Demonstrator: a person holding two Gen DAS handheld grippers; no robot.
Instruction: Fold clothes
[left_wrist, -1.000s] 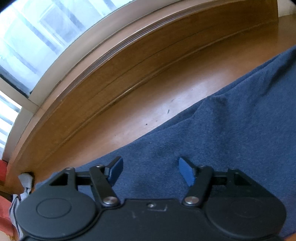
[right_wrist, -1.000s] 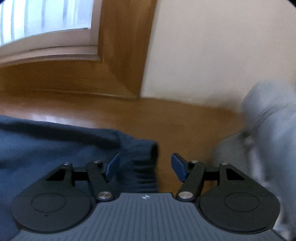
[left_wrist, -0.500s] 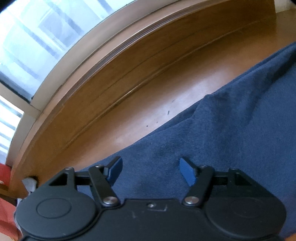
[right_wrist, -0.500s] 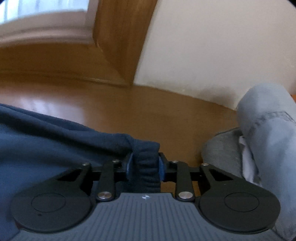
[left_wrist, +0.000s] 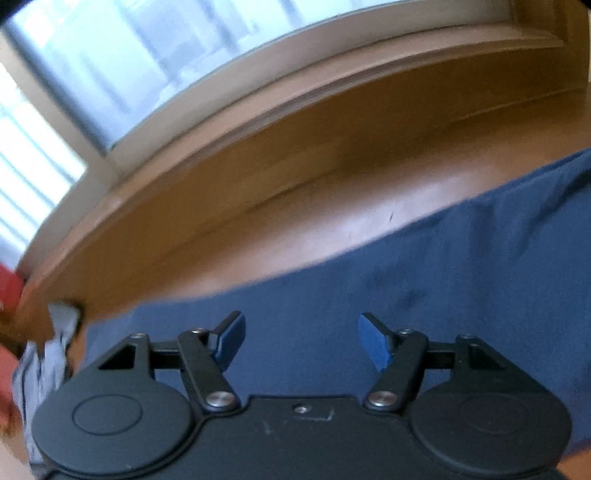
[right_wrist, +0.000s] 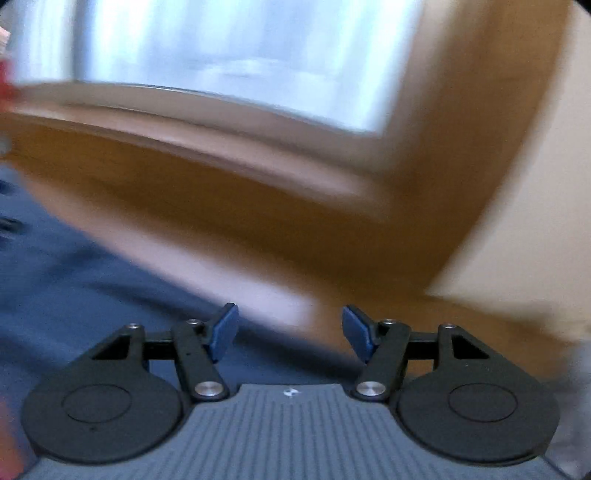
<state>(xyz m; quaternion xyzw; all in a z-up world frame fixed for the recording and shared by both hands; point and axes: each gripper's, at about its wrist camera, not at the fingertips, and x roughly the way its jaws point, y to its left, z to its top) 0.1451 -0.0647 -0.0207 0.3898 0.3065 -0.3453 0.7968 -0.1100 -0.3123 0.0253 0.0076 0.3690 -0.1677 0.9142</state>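
Observation:
A navy blue garment (left_wrist: 424, 295) lies spread on the wooden surface (left_wrist: 332, 221), filling the lower right of the left wrist view. My left gripper (left_wrist: 301, 341) hovers over it, open, with nothing between its blue pads. The right wrist view is blurred by motion; there the navy garment (right_wrist: 74, 295) fills the lower left. My right gripper (right_wrist: 290, 332) is open and empty above the garment's edge.
A raised wooden ledge (left_wrist: 295, 129) and a window (left_wrist: 147, 55) run along the far side. Grey and white cloth (left_wrist: 44, 354) and something red (left_wrist: 7, 284) sit at the far left. A cream wall (right_wrist: 535, 203) stands at the right.
My right gripper, shut on the garment's ribbed edge half a second ago, has opened and swung left and up, away from the grey clothes. The left gripper shifted slightly and stayed open.

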